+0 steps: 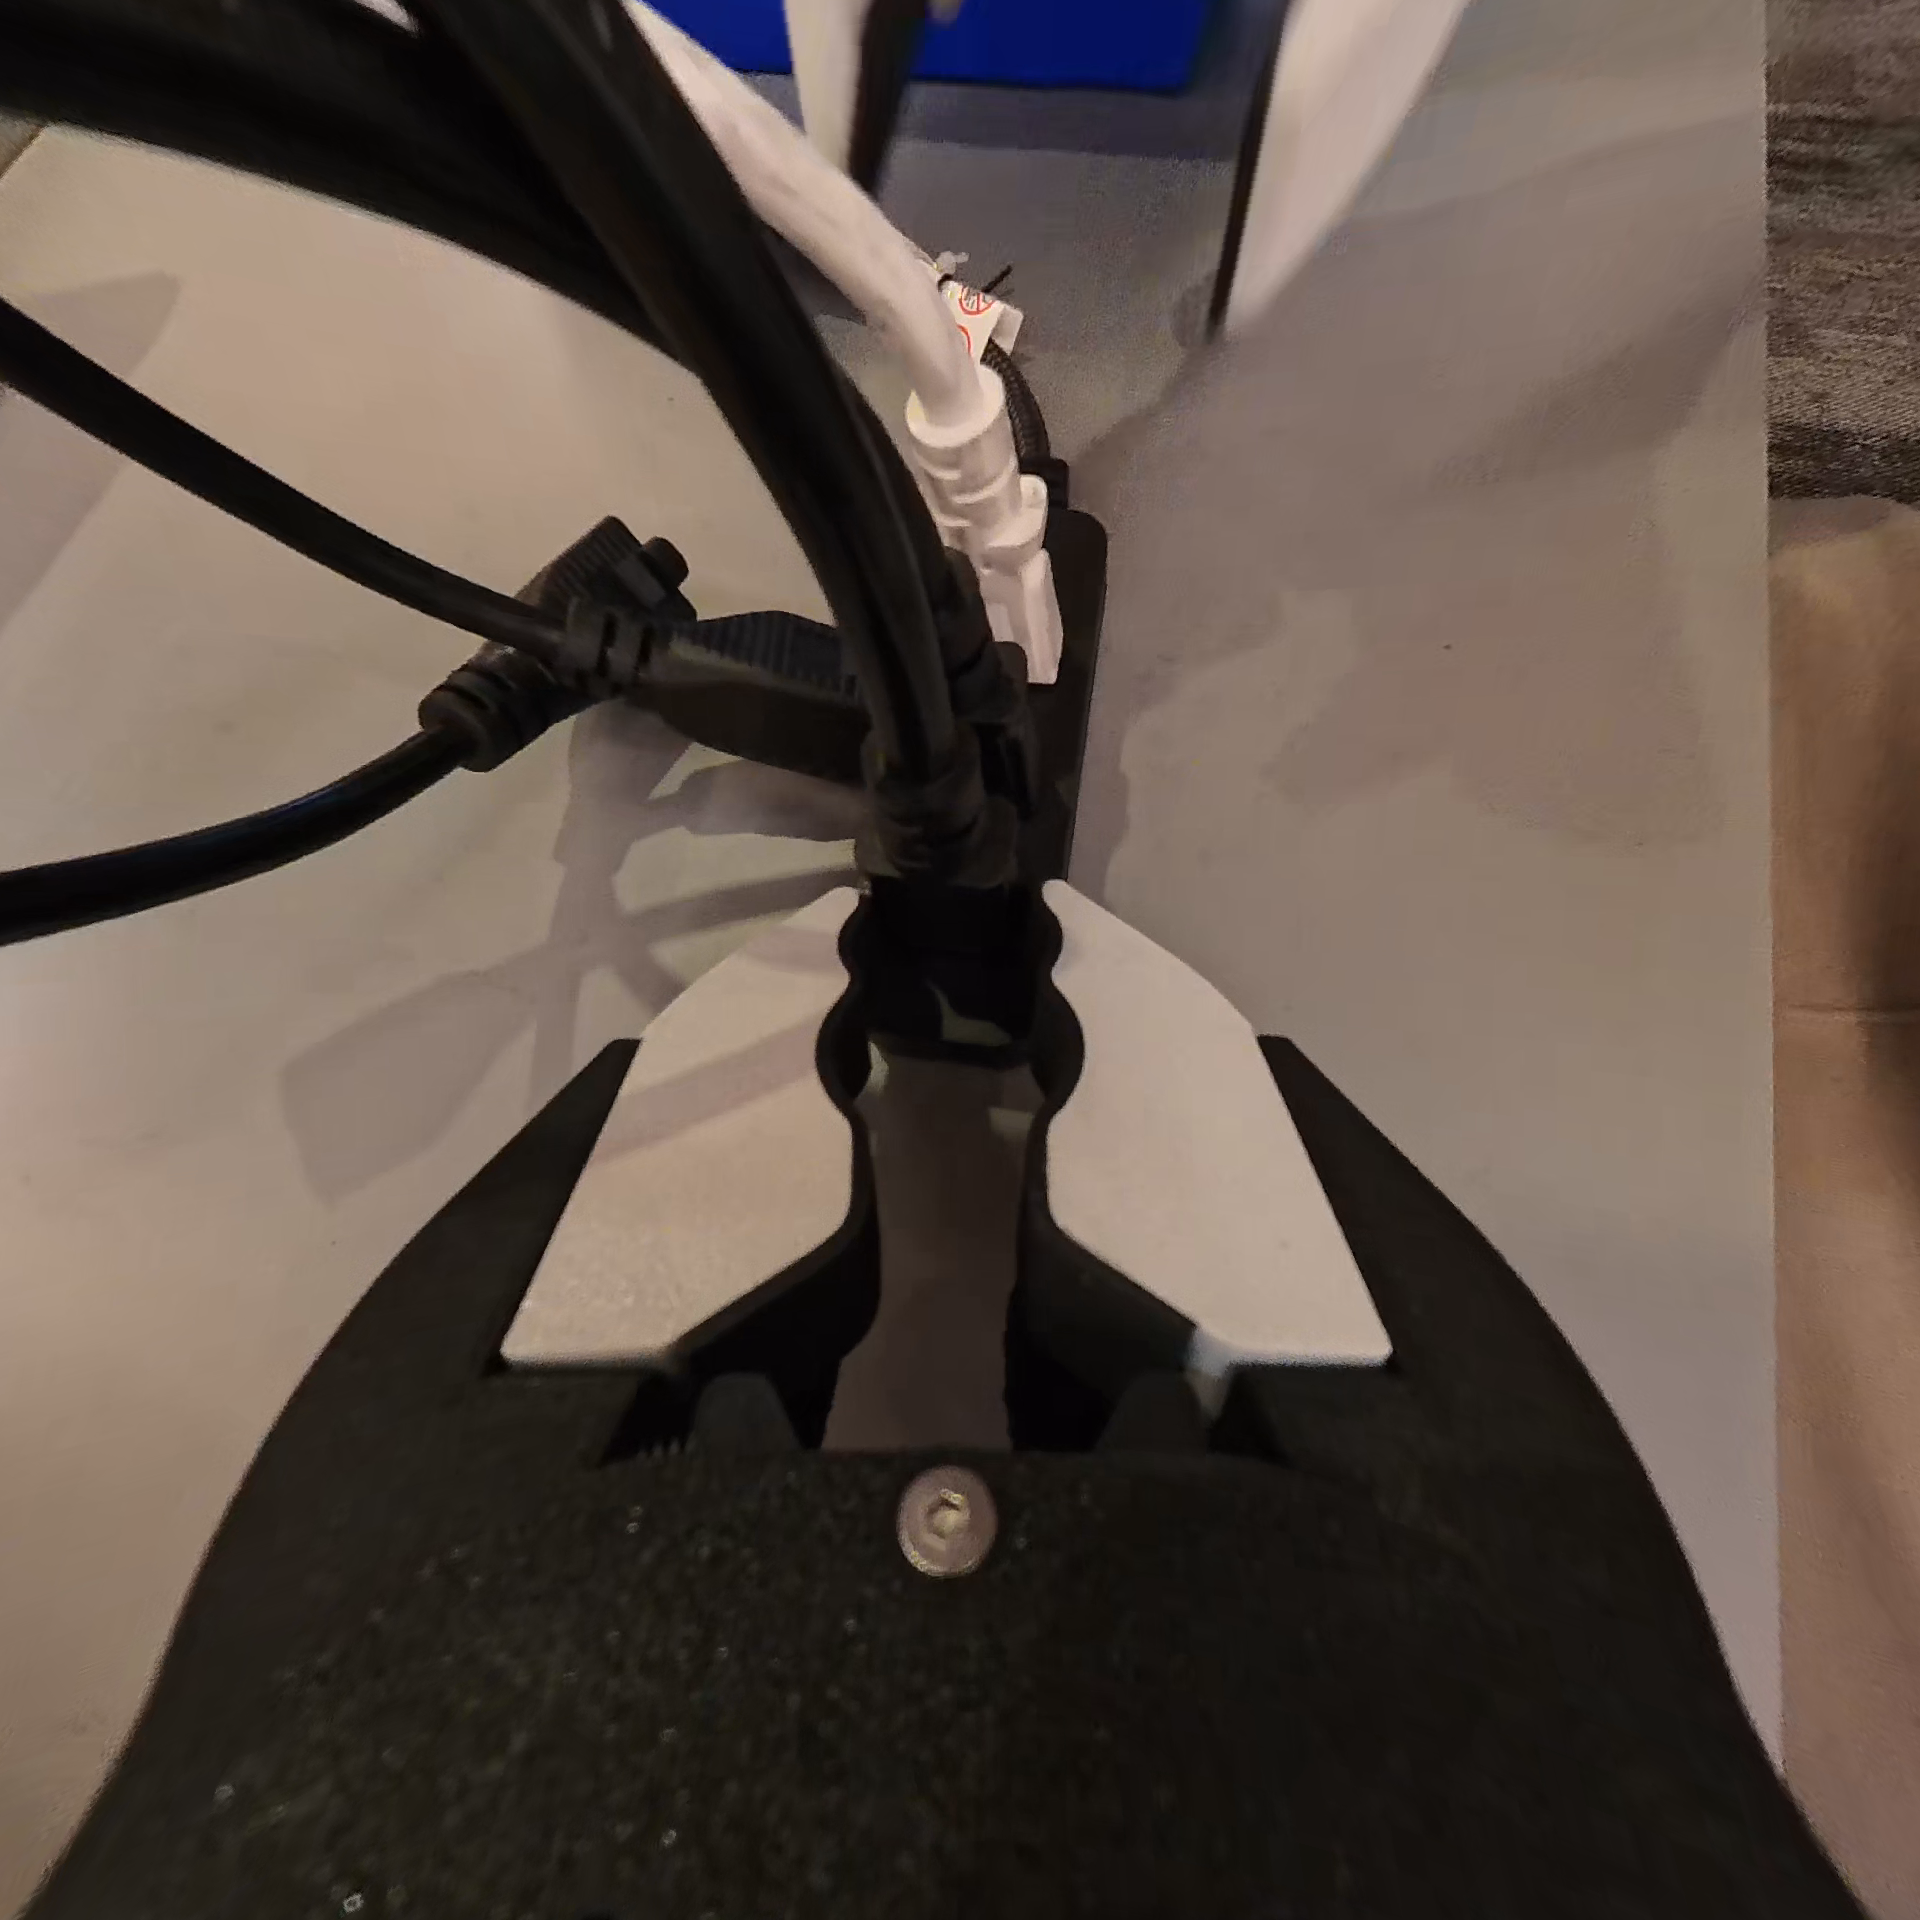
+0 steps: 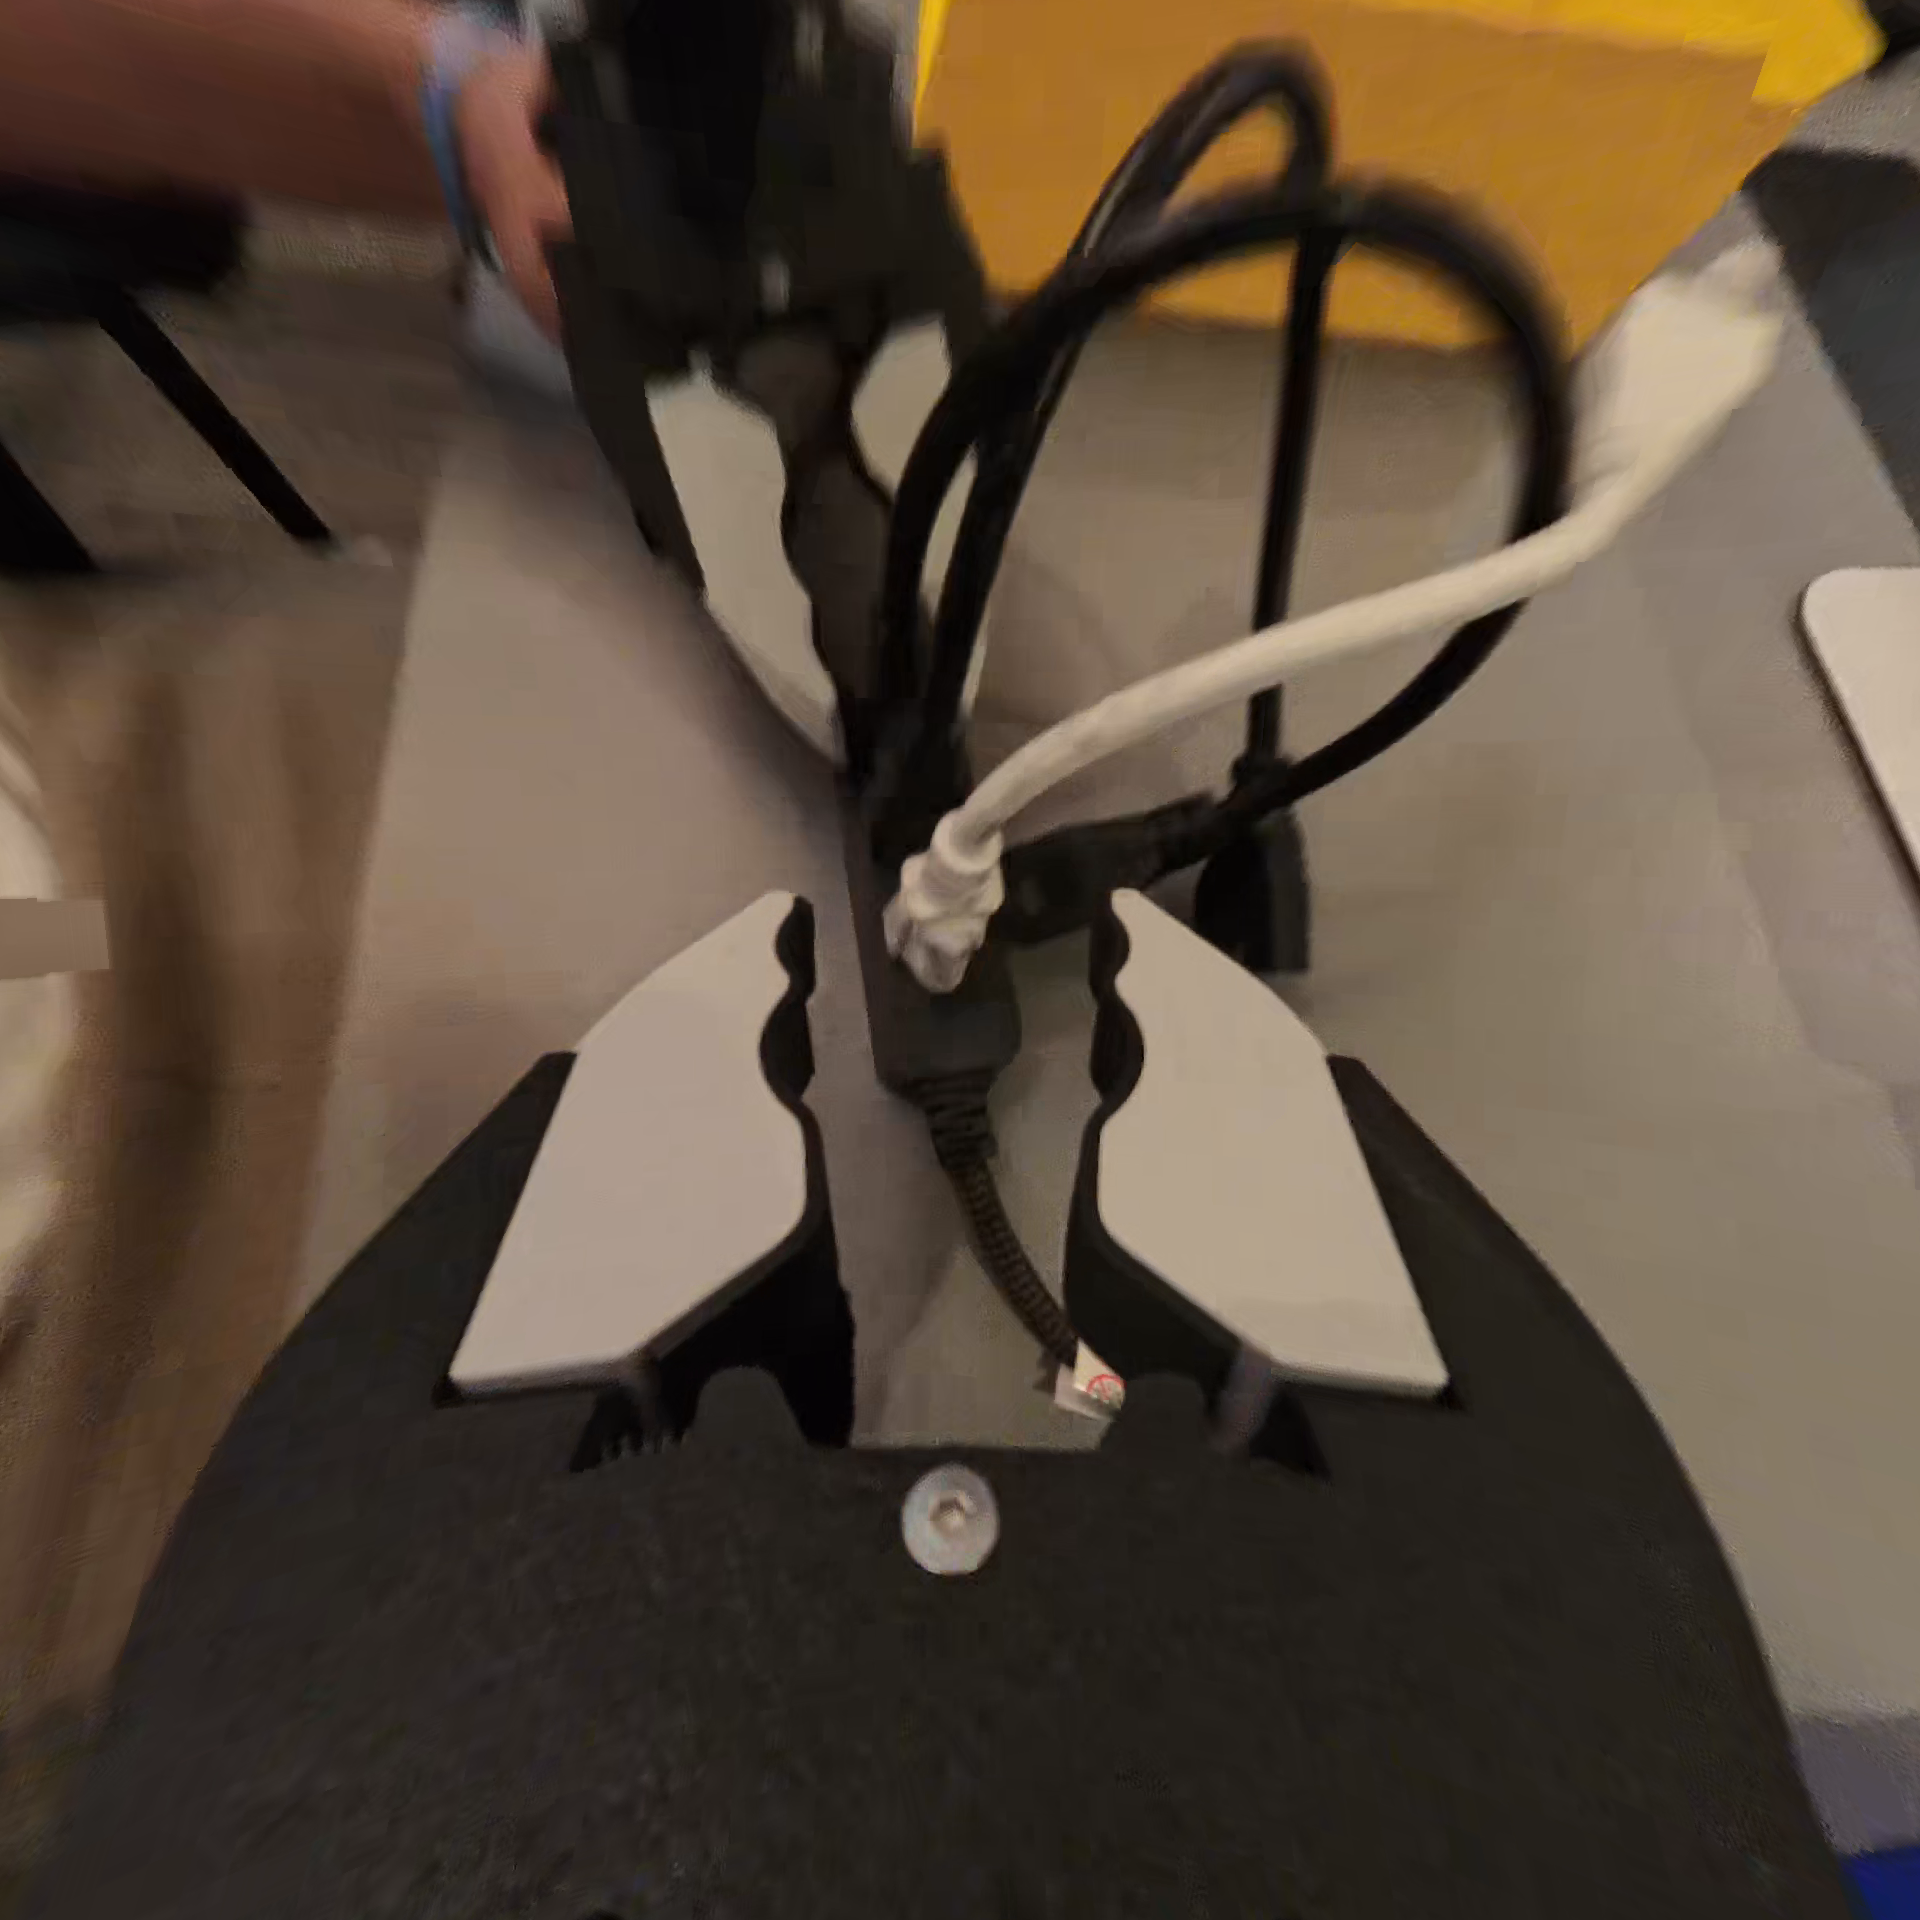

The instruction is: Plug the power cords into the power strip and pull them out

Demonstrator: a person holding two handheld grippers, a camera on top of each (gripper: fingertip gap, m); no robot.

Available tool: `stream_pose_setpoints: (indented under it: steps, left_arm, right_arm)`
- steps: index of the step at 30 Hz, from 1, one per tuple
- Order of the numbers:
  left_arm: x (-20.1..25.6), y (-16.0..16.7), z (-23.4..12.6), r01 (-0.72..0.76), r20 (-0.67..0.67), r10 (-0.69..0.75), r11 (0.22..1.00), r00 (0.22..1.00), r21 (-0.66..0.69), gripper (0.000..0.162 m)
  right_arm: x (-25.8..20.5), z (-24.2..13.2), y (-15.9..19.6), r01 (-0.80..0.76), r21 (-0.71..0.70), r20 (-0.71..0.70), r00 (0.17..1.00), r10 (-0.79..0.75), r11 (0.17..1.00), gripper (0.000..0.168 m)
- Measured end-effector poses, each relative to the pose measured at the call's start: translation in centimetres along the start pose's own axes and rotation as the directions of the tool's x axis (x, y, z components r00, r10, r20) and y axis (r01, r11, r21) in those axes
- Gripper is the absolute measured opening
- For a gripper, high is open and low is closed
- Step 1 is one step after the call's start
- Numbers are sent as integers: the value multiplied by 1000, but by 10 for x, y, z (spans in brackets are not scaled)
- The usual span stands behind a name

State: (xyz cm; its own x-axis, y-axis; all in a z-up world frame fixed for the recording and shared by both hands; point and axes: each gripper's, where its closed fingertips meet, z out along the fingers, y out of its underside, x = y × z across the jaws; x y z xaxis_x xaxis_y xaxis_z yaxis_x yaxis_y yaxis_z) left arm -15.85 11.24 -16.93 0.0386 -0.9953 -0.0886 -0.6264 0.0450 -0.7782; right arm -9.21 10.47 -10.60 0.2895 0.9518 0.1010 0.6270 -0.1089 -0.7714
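A pale grey tabletop [image 2: 582,727] carries everything here, with a yellow box [image 2: 1351,135] behind it and the corner of a silver laptop [image 2: 1870,686] at the side. The black power strip [image 2: 935,1013] lies in the middle, seen end-on from both sides. The left tongs [image 1: 948,966] are clamped on its near end, so they seem to hold it steady. The right tongs [image 2: 951,997] stand apart, one finger on each side of the other end, where the strip's braided cable [image 2: 987,1195] comes out, and touch nothing. I judge the plugging part largely done: a white power cord [image 2: 940,914] and several black power cords [image 1: 914,665] sit in the sockets, and one more black plug [image 1: 727,665] enters from the side. The pulling out is still left. A small tag [image 2: 1086,1387] hangs on the braided cable with red marks, too small to read.
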Motion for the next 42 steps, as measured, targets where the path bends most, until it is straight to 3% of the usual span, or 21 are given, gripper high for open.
stream_pose_setpoints:
  steps: [3,6,8,10,13,19,22,26,34,42]
  left_arm:
    - [0,0,0,7,-5,-7,1000,1000,9,26]
    - [0,-1,0,14,-2,-14,999,1000,32,26]
    - [-1,-3,0,-4,11,3,999,1000,47,28]
    - [-2,-8,2,-39,46,36,997,998,67,39]
    - [3,-20,11,-29,24,27,996,999,79,53]
    - [9,-24,32,45,-78,-43,998,996,34,38]
    - [12,-24,34,-47,-59,49,998,997,39,38]
    - [13,-24,35,-53,-58,55,998,997,39,38]
    - [14,-23,35,-62,-44,63,997,997,34,39]
    - [15,-23,35,-59,-33,60,998,998,11,38]
  right_arm:
    - [0,27,30,29,-133,-70,997,-38,991,43]
    - [-1,35,26,-18,-106,-6,1000,18,994,36]
    - [-2,40,23,-26,-104,36,999,30,994,42]
    - [-5,45,23,-8,-124,77,997,17,992,42]
    - [0,47,23,-10,-149,83,996,23,989,27]
    - [-5,46,25,-29,-140,87,995,42,990,26]
    - [-10,44,25,-25,-107,85,996,34,994,24]
    - [-13,42,16,-66,-79,138,987,77,995,31]
    - [-11,41,23,140,-345,138,986,-98,928,24]
    - [-13,44,22,169,-451,129,984,-124,877,23]
